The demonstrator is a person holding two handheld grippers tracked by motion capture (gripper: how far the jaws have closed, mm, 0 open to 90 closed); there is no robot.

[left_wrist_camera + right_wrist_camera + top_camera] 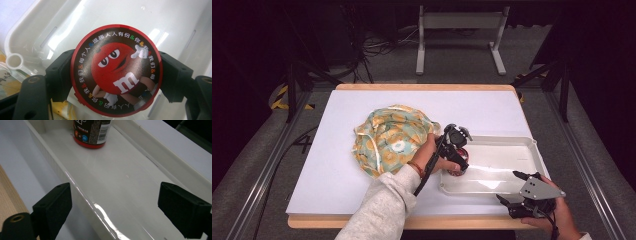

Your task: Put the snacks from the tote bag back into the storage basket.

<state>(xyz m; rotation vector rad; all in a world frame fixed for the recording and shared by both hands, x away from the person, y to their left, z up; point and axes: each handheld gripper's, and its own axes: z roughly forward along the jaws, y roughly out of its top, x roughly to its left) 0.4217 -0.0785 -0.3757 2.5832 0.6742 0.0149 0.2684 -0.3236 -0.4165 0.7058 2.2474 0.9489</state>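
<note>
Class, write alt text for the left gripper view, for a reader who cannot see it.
The left tongs clamp a round red-lidded candy tub, its lid showing a red cartoon candy character, above a glossy white tray. Patterned yellow fabric peeks in at lower left.

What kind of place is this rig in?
Likely a lab or data-collection workspace: a wooden table under a white sheet, dark curtains, loose cables on the floor, and metal rails along both sides. The left tool holds a candy tub over a white tray.
</note>
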